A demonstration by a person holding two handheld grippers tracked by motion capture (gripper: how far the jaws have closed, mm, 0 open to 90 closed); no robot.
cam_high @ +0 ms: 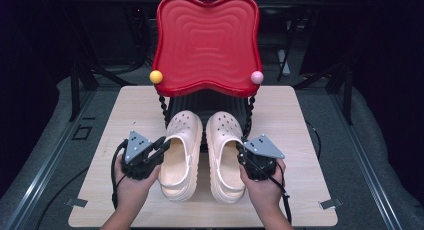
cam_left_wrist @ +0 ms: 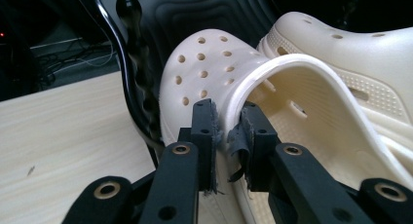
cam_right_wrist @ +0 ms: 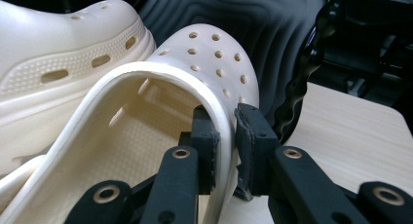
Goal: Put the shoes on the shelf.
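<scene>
So at lower left of centre our left claw (cam_high: 161, 146) is clamped on the outer side wall of the left clog (cam_high: 181, 155), and lower right our right claw (cam_high: 242, 151) is pinching the right clog (cam_high: 226, 157) the same way. Both clogs run lengthwise, toes pointing up-frame toward the red chair (cam_high: 207, 42) at the desk (cam_high: 90, 190) top edge, so we figure they move together.

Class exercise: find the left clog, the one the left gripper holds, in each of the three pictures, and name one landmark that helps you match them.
High view: left clog lies left of centre, below the red tray.
Left gripper view: centre, its side wall pinched by the left gripper.
Right gripper view: upper left, beyond the right clog.
Shared landmark: the black twisted post beside the toes.
</scene>
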